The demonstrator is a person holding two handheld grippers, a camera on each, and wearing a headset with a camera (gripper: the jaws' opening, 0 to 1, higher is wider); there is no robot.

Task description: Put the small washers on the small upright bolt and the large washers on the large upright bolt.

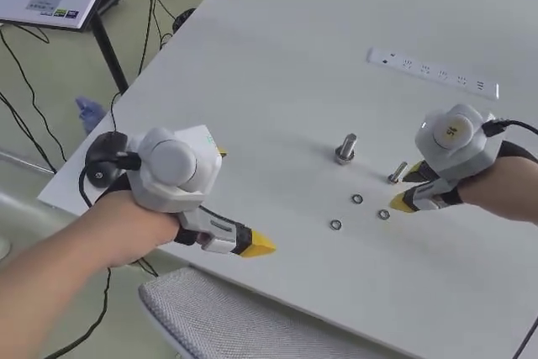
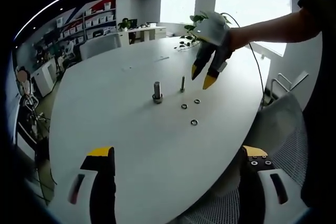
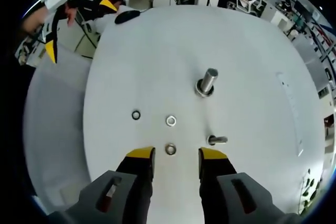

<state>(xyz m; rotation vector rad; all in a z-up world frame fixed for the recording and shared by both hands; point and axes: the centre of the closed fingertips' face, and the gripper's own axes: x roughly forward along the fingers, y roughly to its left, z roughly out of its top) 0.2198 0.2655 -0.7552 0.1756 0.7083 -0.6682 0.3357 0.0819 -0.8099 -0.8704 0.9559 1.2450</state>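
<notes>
Jaws: right gripper (image 3: 176,153) apart, left gripper (image 2: 177,151) apart | washer (image 3: 170,149) between right jaws

**Two bolts standing, three washers lying loose**

The large bolt (image 1: 345,149), silvery with a wider collar at its foot, is standing upright on the white table (image 1: 277,65). The small bolt (image 1: 398,173), thinner and shorter, is standing near it, apart. Three metal rings are lying flat before them, none threaded on: the left washer (image 1: 335,225), the middle washer (image 1: 357,199) and the right washer (image 1: 383,214), which is lying closest to the small bolt. Their sizes are too small to compare.
</notes>
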